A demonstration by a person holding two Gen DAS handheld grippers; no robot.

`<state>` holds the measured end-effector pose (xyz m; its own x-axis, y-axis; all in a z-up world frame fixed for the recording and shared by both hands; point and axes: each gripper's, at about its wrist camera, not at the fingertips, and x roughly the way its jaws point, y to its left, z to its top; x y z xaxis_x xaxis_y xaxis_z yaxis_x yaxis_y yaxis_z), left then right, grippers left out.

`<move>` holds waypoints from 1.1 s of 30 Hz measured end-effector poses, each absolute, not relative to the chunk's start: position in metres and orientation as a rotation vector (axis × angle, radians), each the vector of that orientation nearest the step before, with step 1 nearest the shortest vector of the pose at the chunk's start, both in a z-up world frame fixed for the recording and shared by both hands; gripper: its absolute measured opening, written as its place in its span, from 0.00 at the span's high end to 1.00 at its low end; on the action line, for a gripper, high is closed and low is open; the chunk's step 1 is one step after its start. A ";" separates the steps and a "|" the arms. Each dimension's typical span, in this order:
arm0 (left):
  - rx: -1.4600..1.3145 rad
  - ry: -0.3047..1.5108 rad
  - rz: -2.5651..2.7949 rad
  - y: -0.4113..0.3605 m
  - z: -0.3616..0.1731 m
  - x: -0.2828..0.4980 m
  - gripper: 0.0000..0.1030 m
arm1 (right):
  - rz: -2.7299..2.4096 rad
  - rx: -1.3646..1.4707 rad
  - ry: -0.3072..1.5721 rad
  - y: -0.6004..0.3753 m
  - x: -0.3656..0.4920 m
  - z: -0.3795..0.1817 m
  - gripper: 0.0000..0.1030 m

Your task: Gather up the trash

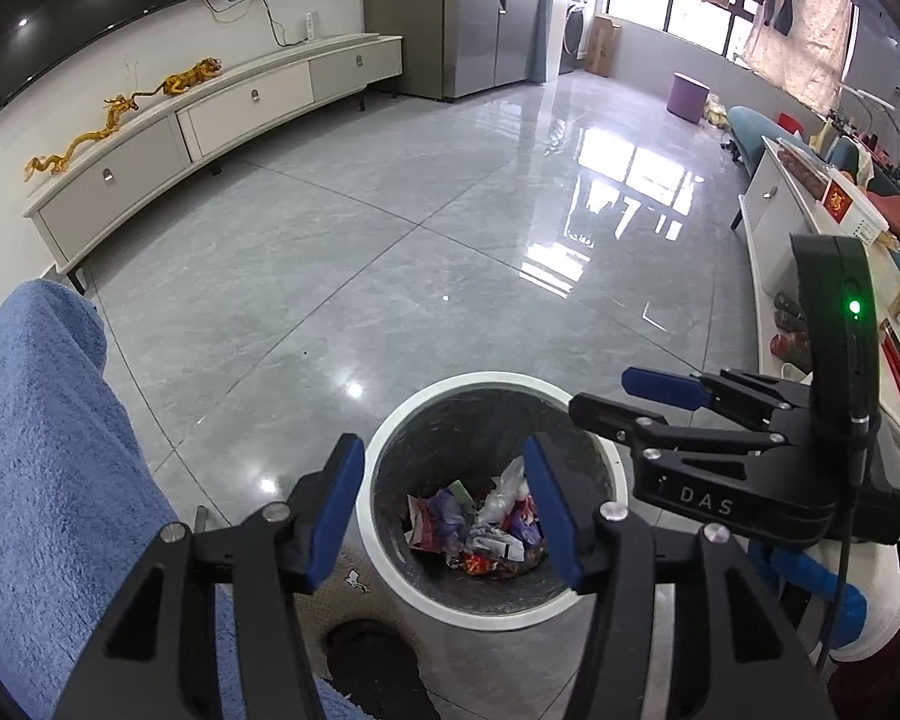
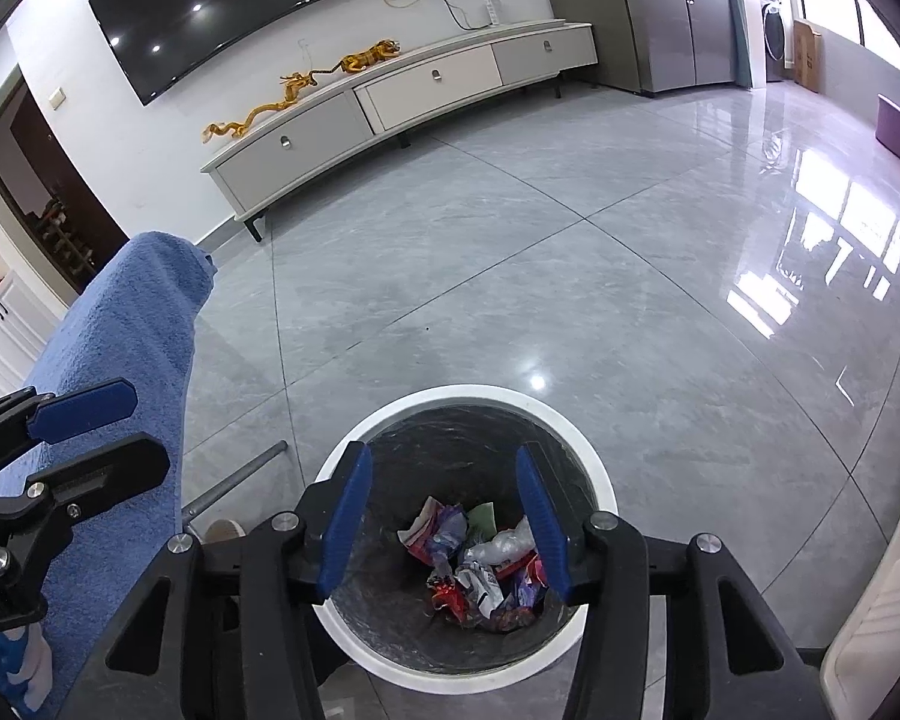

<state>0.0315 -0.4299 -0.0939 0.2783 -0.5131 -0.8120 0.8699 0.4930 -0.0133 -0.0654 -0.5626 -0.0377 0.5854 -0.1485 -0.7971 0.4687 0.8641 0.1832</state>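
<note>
Two black grippers, the left gripper [image 1: 444, 507] and the right gripper [image 2: 444, 519], hang empty with blue-padded fingers spread above one round white-rimmed trash bin [image 2: 600, 483] holding crumpled glossy wrappers [image 2: 480, 567].

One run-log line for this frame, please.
left gripper: open, empty | right gripper: open, empty | white-rimmed round bin: holds crumpled wrappers

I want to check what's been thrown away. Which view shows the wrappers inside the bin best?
The right wrist view: the crumpled wrappers lie nearly whole between the open fingers, at the bottom of the trash bin. In the left wrist view one blue finger pad hides part of the pile.
</note>
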 end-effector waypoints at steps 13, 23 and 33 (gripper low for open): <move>0.487 0.839 -0.969 -0.425 -0.091 0.030 0.48 | -0.382 0.397 0.879 -0.562 -0.070 -0.038 0.53; 0.475 0.828 -0.949 -0.421 -0.088 0.032 0.48 | -0.394 0.390 0.887 -0.555 -0.071 -0.040 0.53; 0.461 0.814 -0.955 -0.419 -0.082 0.029 0.41 | -0.399 0.379 0.894 -0.552 -0.073 -0.040 0.52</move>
